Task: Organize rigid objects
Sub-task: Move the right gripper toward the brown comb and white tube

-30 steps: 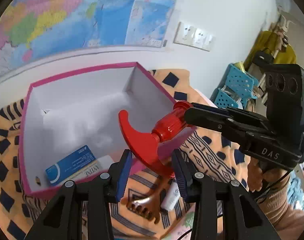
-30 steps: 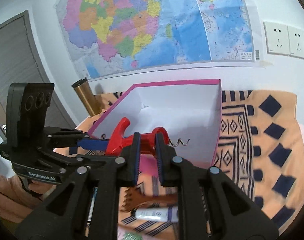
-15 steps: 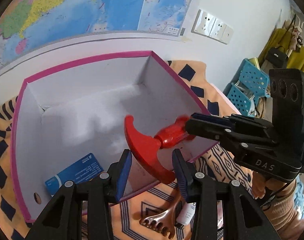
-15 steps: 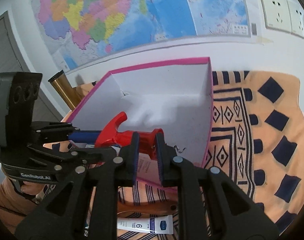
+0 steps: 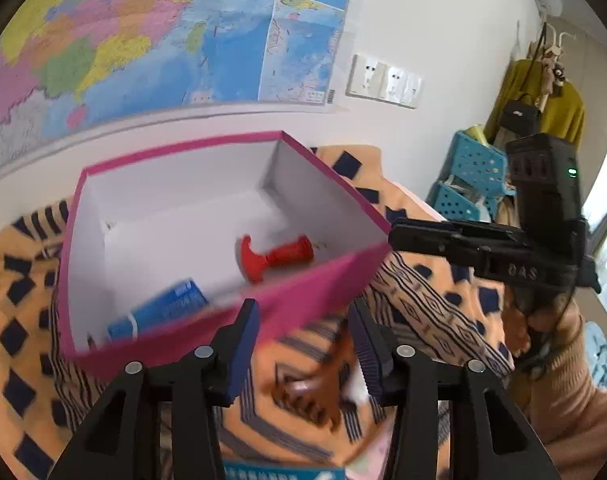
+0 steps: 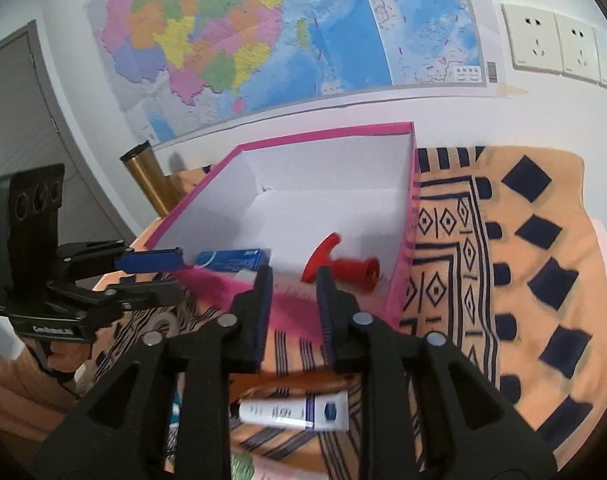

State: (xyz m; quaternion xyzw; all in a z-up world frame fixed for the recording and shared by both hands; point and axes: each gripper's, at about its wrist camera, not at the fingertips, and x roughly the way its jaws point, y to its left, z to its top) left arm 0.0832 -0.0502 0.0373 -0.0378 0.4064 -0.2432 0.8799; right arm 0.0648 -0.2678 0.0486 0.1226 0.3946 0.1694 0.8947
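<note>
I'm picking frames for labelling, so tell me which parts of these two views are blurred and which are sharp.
Left wrist view: the pink box front wall, blue carton and brown comb are smeared by motion; the left gripper is crisp. Right wrist view: sharper overall, with the white tube readable, but the red corkscrew and near box edge are smeared. Both views bend at the edges.

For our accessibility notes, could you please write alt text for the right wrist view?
A red corkscrew lies inside an open pink box beside a blue carton; the right gripper, jaws just opened and empty, hovers before the box. The left gripper is at left, and a white tube lies on the orange patterned cloth.
</note>
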